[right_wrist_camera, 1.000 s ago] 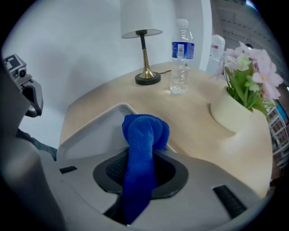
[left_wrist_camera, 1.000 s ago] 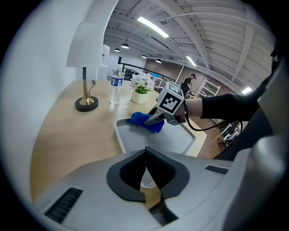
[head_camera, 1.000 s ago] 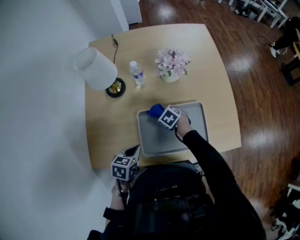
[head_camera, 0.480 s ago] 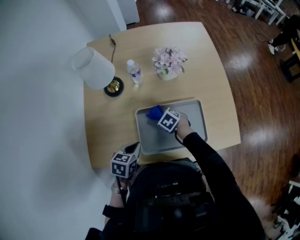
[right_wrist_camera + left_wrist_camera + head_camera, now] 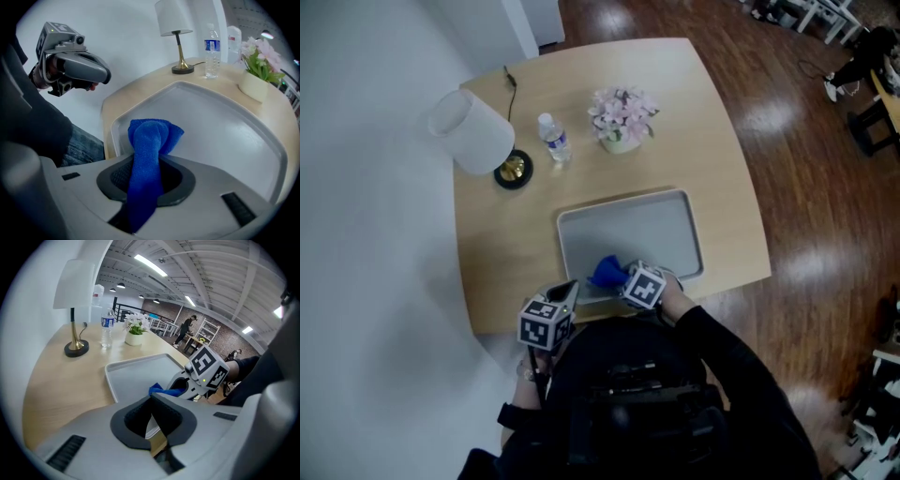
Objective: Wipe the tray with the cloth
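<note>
A grey tray (image 5: 652, 230) lies on the round-cornered wooden table (image 5: 712, 141). My right gripper (image 5: 621, 277) is over the tray's near left corner, shut on a blue cloth (image 5: 606, 272) whose bunched end rests on the tray floor. In the right gripper view the cloth (image 5: 149, 138) runs up between the jaws of the right gripper (image 5: 146, 165), with the tray (image 5: 225, 126) stretching beyond. My left gripper (image 5: 564, 293) hovers off the table's near edge, left of the tray, jaws together and empty. From the left gripper view (image 5: 151, 400) I see the cloth (image 5: 165, 392) and the tray (image 5: 133, 373).
A white-shaded lamp (image 5: 473, 131), a water bottle (image 5: 551, 139) and a pot of pale flowers (image 5: 621, 117) stand at the table's far side. A cable (image 5: 508, 80) runs off the far edge. Wooden floor (image 5: 806, 187) surrounds the table; a white wall is at the left.
My right gripper has dragged the cloth from the tray's far left part to its near left corner, toward the person. The left gripper has stayed almost where it was.
</note>
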Demonstrator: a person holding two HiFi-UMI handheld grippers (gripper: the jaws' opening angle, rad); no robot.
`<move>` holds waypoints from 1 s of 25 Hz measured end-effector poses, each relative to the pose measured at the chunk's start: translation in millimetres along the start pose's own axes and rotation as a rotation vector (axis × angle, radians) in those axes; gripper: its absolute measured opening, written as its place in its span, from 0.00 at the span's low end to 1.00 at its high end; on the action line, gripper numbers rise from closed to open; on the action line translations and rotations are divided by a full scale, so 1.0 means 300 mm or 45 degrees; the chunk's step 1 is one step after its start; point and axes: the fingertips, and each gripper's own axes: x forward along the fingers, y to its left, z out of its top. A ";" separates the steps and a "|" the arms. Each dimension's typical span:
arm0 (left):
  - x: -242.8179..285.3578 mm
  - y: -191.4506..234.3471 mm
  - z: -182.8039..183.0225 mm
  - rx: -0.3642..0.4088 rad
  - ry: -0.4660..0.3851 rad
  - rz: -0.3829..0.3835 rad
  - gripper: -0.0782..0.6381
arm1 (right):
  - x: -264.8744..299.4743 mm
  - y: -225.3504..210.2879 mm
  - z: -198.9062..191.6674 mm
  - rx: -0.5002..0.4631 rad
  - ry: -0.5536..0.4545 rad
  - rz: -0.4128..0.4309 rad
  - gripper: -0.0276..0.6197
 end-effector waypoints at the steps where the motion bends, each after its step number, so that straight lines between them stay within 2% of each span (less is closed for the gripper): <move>1: 0.007 -0.007 0.001 0.006 0.001 -0.007 0.11 | 0.001 0.011 -0.007 -0.001 0.002 0.008 0.21; 6: 0.020 -0.026 0.032 0.029 -0.023 -0.007 0.11 | 0.004 0.023 -0.016 -0.027 0.018 0.034 0.21; 8: 0.019 -0.027 0.044 0.029 -0.034 0.001 0.11 | -0.012 -0.018 0.003 -0.033 -0.001 0.018 0.21; 13: 0.009 -0.020 0.039 -0.011 -0.041 0.045 0.11 | -0.102 -0.301 0.081 -0.026 -0.029 -0.188 0.21; 17: -0.014 -0.009 0.030 -0.057 -0.056 0.097 0.11 | -0.123 -0.515 0.149 -0.104 0.021 -0.319 0.21; 21: -0.037 -0.007 0.013 -0.131 -0.064 0.140 0.11 | -0.085 -0.598 0.159 -0.077 0.055 -0.307 0.21; 25: -0.033 -0.005 -0.016 -0.170 -0.052 0.162 0.11 | -0.081 -0.600 0.172 -0.077 0.012 -0.304 0.21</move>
